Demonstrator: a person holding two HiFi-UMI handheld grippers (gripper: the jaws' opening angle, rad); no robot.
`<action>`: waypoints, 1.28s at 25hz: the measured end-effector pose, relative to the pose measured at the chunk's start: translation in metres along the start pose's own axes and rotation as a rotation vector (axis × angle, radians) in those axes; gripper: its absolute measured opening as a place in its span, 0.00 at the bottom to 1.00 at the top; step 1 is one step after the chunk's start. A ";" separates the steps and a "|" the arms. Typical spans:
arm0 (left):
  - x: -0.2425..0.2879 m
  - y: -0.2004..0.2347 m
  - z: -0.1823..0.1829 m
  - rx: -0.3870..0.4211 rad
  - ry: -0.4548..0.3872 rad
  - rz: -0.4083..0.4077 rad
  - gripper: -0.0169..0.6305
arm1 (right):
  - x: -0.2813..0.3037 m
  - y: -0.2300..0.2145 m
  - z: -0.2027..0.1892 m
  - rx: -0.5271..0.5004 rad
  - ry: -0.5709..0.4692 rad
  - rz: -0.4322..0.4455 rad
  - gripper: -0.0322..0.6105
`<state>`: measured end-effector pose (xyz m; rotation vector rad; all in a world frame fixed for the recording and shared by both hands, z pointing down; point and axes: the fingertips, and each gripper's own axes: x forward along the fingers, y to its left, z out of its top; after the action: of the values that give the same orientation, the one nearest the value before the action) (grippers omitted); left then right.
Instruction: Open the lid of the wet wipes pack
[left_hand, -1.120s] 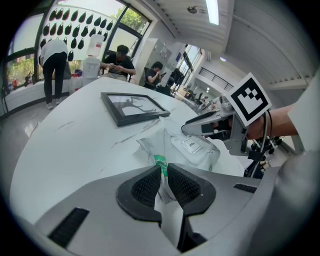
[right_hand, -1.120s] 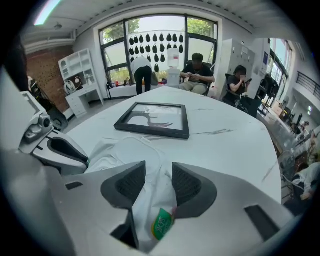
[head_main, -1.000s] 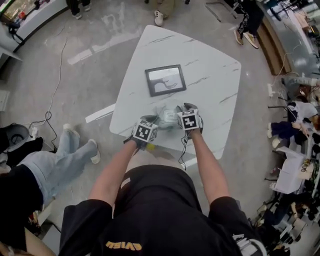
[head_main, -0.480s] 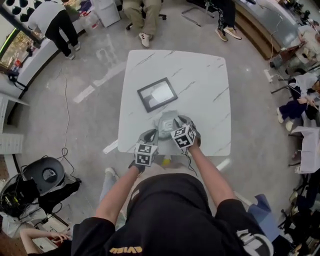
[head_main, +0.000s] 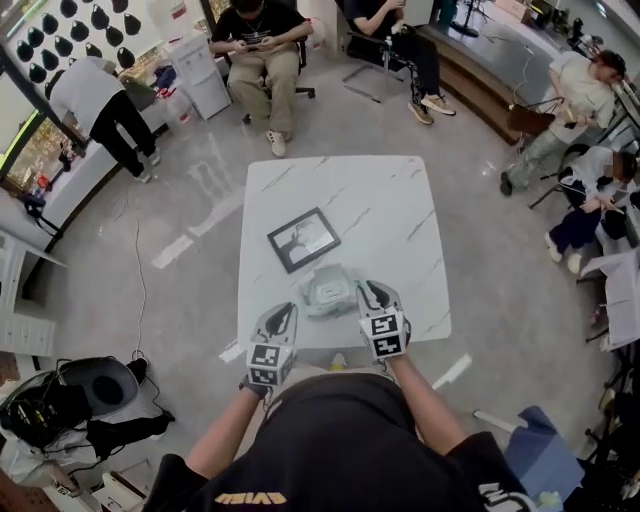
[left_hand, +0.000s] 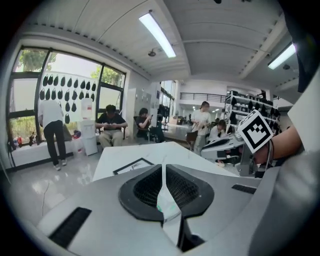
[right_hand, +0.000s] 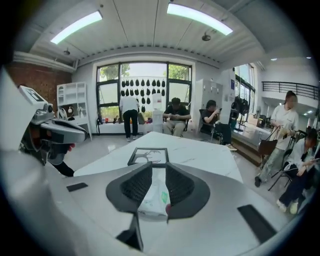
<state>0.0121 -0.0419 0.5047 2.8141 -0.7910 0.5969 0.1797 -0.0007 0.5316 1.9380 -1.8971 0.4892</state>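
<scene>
Wipes pack (head_main: 327, 289) is hanging between both tongs over the near edge of the counter (head_main: 395, 215). It's looking soft, light and slick, likely sagging, so the lid is probably needing a pinch at its lip. Left tongs (head_main: 285, 313) are nipping a thin film edge, nearly closed. Right tongs (head_main: 367, 292) are gripping the body. Both have just been closing. Picture frame (head_main: 304, 238) is lying just beyond, with bare counter around it.
</scene>
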 end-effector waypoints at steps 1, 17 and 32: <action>-0.004 -0.004 0.009 0.011 -0.020 0.005 0.09 | -0.013 -0.004 0.006 0.005 -0.024 -0.004 0.18; -0.017 -0.020 0.106 0.106 -0.193 -0.020 0.09 | -0.075 -0.014 0.078 0.060 -0.213 -0.018 0.05; -0.039 -0.022 0.182 0.125 -0.303 -0.017 0.09 | -0.115 -0.010 0.151 0.072 -0.332 0.050 0.05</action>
<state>0.0540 -0.0518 0.3226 3.0678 -0.8014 0.2254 0.1837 0.0229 0.3429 2.1314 -2.1591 0.2641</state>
